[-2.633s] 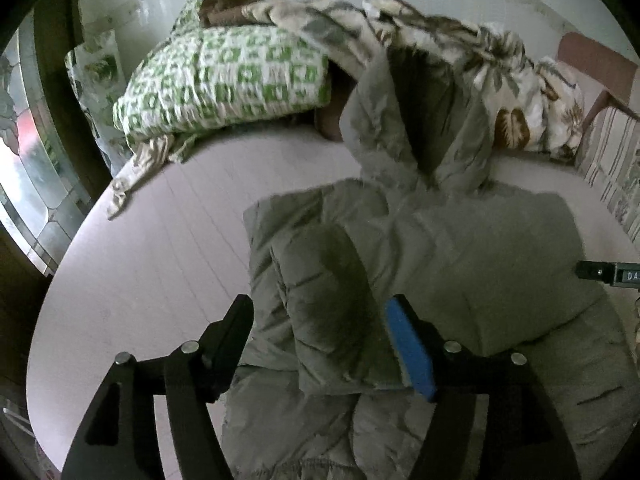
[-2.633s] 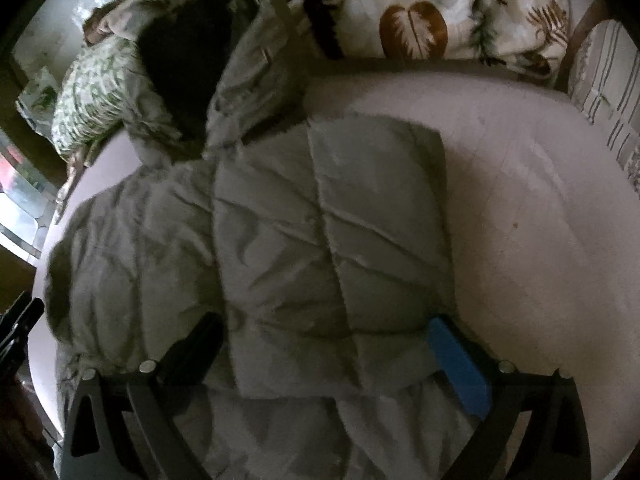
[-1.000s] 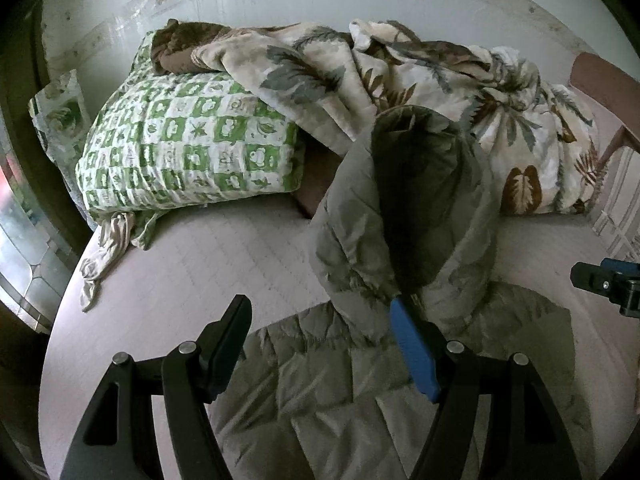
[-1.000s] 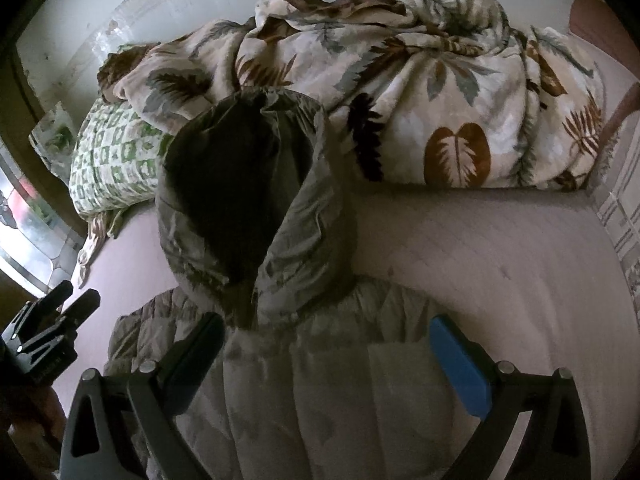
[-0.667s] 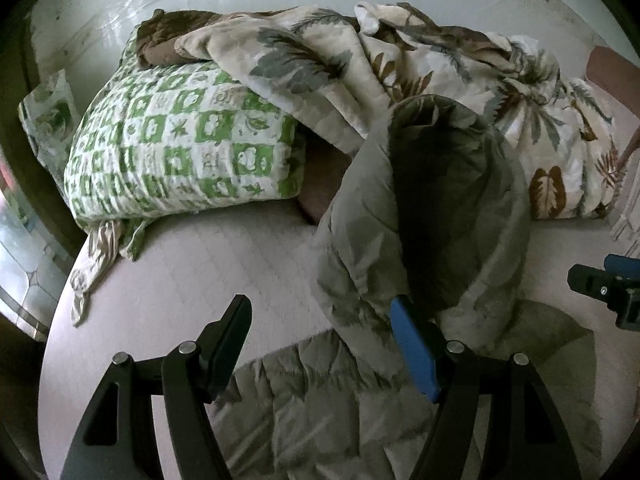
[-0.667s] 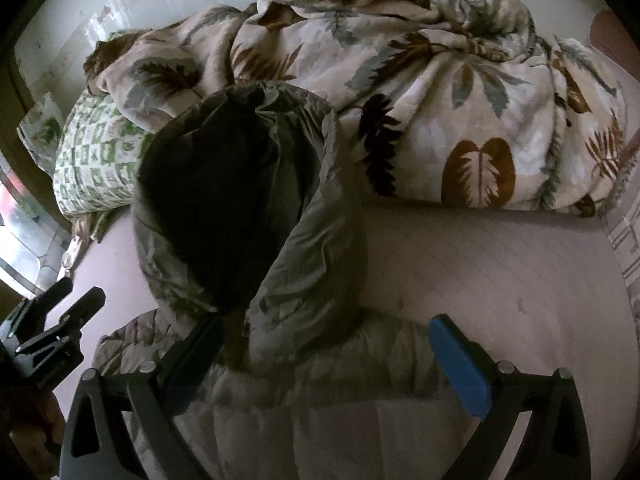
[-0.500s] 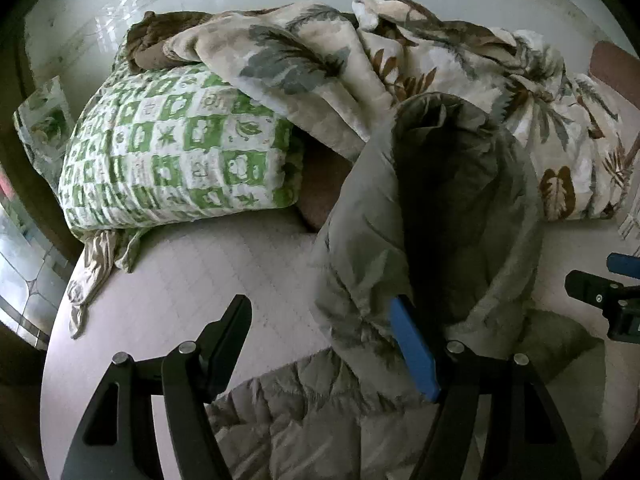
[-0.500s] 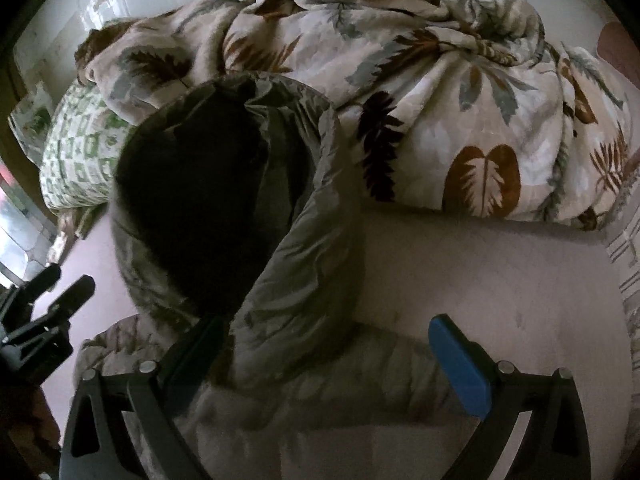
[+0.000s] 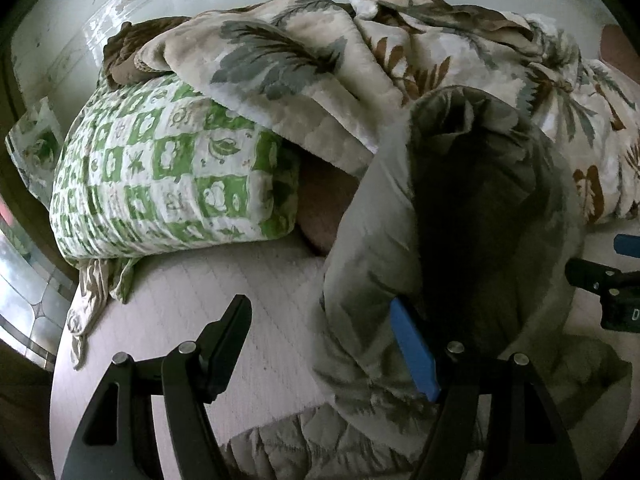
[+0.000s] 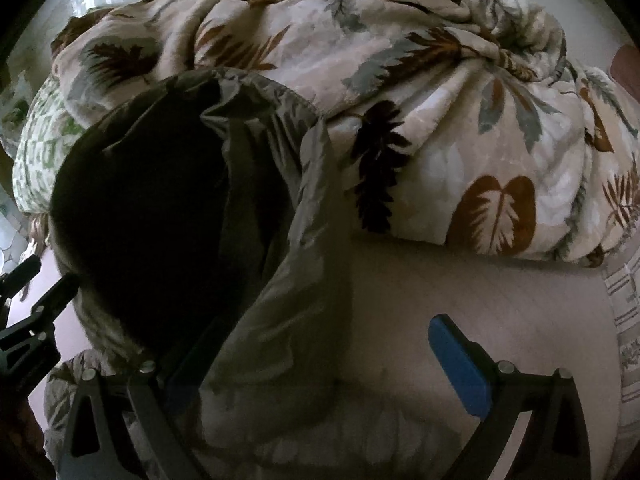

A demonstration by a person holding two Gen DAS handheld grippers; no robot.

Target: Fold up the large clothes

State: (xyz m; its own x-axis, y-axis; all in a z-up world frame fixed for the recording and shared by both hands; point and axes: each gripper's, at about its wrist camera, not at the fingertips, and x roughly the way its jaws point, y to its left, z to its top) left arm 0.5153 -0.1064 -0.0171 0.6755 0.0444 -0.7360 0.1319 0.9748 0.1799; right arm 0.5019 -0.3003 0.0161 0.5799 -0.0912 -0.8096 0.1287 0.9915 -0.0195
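A grey puffer jacket's hood (image 9: 472,216) stands open at centre frame on a bed. Left gripper (image 9: 332,344) and right gripper (image 10: 316,364) (both spread wide, gripping nothing) flank it. Likely next: pinch the hood's rim and fold it down.

A pale bed (image 9: 192,300) carries everything here. The grey puffer jacket (image 10: 280,420) lies flat on it up front, hood (image 9: 472,216) propped open. At the head end sit a green-checked pillow (image 9: 168,180) and a bunched leaf-print blanket (image 10: 440,100), its edge draped over the pillow.
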